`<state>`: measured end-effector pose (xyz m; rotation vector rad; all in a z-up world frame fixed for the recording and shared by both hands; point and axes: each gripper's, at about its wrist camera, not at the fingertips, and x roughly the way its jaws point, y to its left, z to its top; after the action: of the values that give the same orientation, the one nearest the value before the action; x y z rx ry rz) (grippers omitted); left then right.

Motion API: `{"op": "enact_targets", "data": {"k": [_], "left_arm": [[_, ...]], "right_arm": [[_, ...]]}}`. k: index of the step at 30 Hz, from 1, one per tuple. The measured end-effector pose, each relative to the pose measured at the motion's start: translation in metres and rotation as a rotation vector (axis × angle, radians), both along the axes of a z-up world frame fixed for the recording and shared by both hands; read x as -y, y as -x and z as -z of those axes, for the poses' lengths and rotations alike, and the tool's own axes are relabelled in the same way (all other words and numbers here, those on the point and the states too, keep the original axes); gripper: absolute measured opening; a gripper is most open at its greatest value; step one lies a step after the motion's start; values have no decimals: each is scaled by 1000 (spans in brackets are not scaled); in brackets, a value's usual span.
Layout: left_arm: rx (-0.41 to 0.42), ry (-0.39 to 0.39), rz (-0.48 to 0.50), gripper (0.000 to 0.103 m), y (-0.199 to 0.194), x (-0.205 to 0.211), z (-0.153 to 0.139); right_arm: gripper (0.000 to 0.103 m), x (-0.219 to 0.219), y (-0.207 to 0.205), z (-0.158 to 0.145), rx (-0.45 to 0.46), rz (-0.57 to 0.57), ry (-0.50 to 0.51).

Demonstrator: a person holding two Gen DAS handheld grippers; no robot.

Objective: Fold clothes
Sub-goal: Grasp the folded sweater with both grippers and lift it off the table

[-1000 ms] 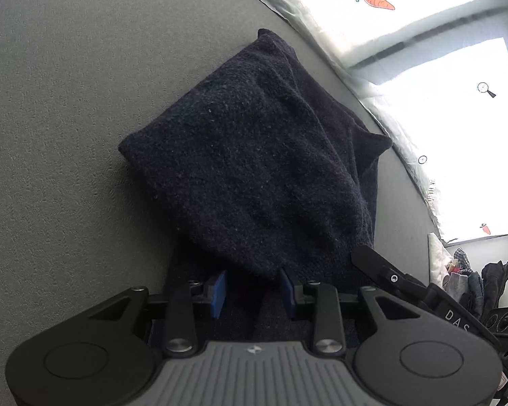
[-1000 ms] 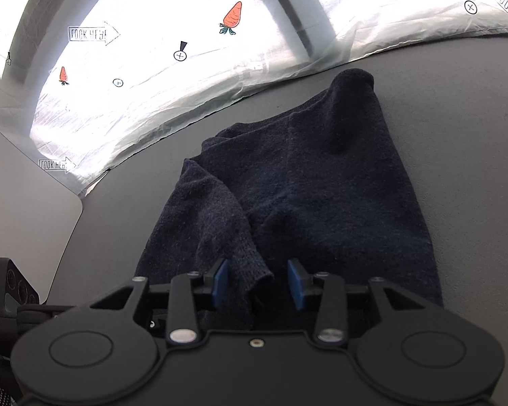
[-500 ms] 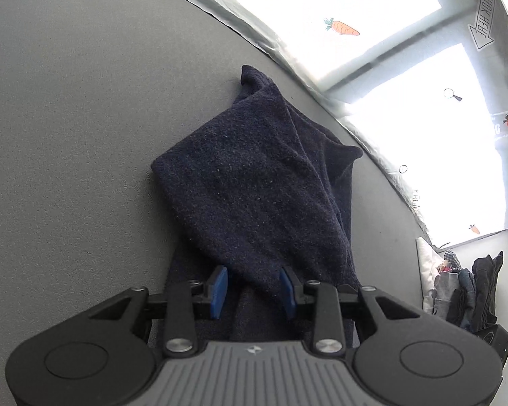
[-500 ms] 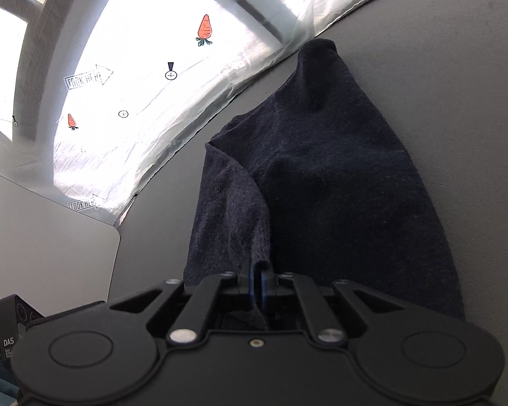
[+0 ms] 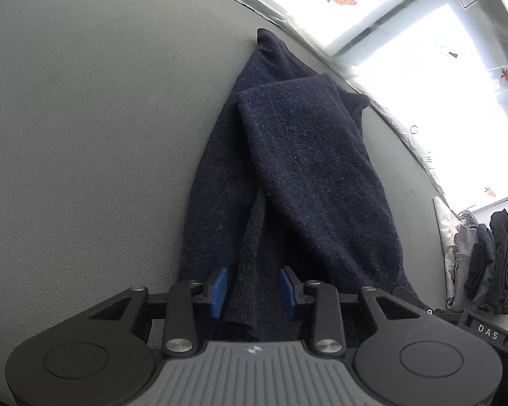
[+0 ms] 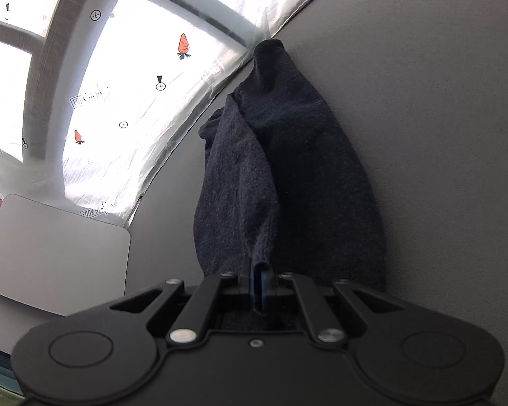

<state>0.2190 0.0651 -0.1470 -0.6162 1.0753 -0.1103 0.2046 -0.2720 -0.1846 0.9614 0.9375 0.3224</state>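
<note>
left wrist view: the left tool [image 5: 253,291], its blue pads [image 5: 218,288] partly spread, has a bunched fold of the dark navy knitted garment [image 5: 301,176] between them; the cloth fills the gap, and whether the pads press on it cannot be told. right wrist view: the right tool [image 6: 260,286], blue pads pressed together, pinches a narrow edge of the same garment [image 6: 288,176], which rises taut from the pads. the garment lies lengthwise on the grey textured bench [image 5: 91,128], drawn into a long, narrow shape with one layer folded over another, its far tip reaching the bench's far edge. beside the bench, at the left of the right wrist view, lies a pale grey flat board with rounded corners [image 6: 57,253]. at the right edge of the left wrist view stands a pile of assorted dark and light clothes [image 5: 484,264]. beyond the bench, a translucent plastic sheet printed with orange carrots and small marks [image 6: 135,77] covers bright windows.
</note>
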Motion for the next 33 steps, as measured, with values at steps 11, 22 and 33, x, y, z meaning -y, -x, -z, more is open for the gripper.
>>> {"op": "enact_targets", "data": {"k": [11,22,33], "left_arm": [[52,-133,-52,46,62,20,-6],[124,-148,-239,81,84,12,-9],[158,-62,-379,82,83,5,31]], "right_arm": [[4,32,23,54,-295,100,-220],[36,13,-28,34,-348,-154,46],[60,13,-56,32,-303,-322,320]]}}
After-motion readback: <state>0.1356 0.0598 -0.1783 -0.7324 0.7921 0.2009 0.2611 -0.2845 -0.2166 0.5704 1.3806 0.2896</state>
